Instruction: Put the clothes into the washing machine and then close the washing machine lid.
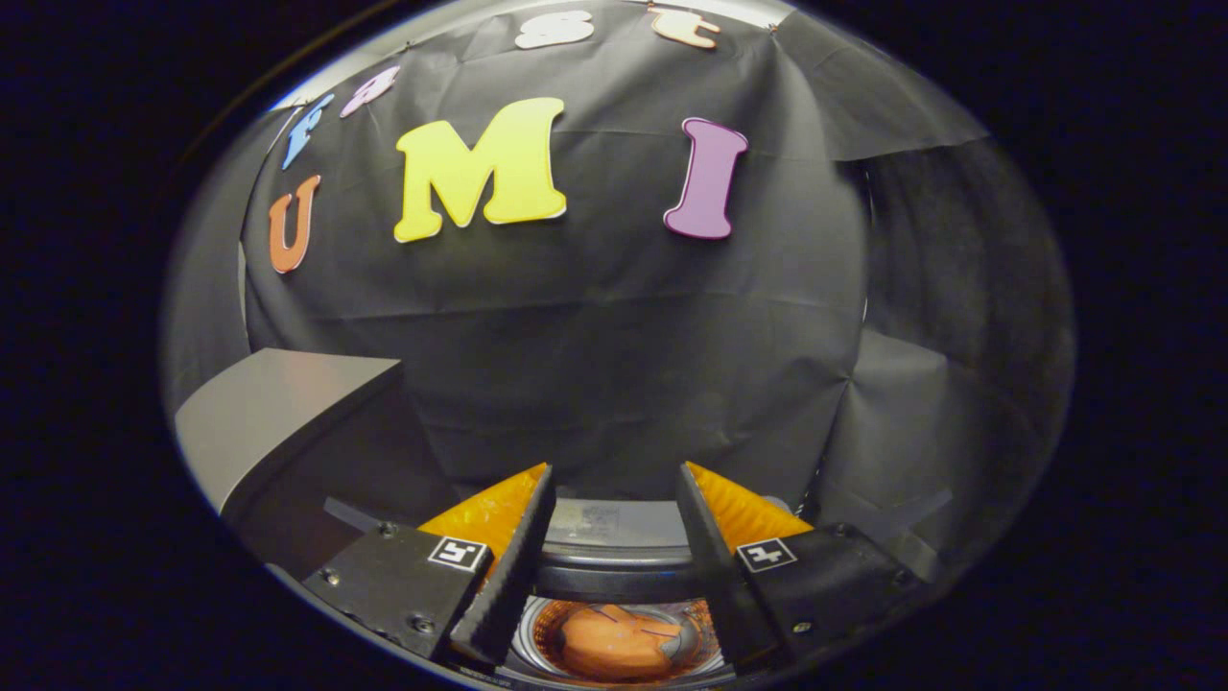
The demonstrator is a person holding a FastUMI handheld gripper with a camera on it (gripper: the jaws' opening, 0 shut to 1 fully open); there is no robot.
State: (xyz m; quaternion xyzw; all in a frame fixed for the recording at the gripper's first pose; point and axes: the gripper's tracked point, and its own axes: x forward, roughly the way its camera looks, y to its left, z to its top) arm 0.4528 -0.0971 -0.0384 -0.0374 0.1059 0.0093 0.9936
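My gripper is open, its two fingers spread apart with nothing between them. Below and between the fingers lies the washing machine's round drum opening, seen from above. An orange piece of clothing lies bunched inside the drum. The machine's grey top edge shows just beyond the opening, between the fingers. The lid itself is hidden from me.
A grey slanted panel stands to the left of the fingers, beside the machine. Black cloth hangs as a wall close behind the machine and wraps round to the right.
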